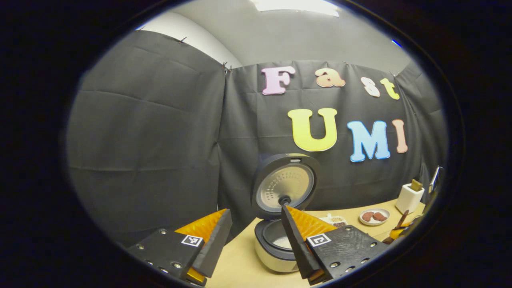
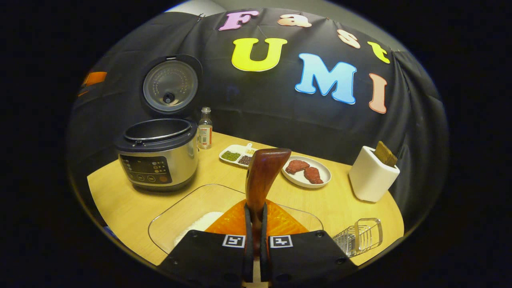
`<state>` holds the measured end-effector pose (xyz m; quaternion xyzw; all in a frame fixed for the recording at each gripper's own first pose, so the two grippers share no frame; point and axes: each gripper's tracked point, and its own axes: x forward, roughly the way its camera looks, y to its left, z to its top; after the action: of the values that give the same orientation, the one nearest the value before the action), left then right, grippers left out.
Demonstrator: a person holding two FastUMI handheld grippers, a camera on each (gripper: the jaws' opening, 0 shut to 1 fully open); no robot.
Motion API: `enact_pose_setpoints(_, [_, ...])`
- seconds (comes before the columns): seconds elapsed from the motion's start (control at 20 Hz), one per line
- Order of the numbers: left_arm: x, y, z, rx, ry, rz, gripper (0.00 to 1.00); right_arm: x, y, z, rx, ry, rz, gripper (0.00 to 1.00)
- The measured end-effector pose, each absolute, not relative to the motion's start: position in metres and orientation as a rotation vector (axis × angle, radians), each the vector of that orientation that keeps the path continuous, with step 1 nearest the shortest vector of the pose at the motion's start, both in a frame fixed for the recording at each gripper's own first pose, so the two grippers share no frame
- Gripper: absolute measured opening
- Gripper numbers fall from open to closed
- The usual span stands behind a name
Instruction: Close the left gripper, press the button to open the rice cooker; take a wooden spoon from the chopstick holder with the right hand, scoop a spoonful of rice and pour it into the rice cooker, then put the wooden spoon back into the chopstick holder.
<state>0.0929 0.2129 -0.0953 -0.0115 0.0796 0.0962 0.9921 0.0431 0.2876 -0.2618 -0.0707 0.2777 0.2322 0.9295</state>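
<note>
Black cloth backs the bench, where the rice cooker stands lid-up at its left end. Right hand-held gripper clamps the wooden spoon over a glass dish of rice; left hand-held gripper stands apart.

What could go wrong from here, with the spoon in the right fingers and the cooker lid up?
1. The wooden spoon is pinched low on its handle by the right gripper; it may pivot once loaded and spill rice.
2. The glass dish of rice sits close below and could slide when scooped.
3. The bottle stands beside the rice cooker; a wide swing could topple it.
</note>
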Motion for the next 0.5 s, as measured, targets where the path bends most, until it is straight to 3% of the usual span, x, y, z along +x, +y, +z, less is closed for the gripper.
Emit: enact_pose_setpoints(0.5, [0.079, 0.207, -0.09, -0.014, 0.163, 0.193, 0.77, 0.015, 0.306, -0.258, 0.174, 0.74, 0.545, 0.08])
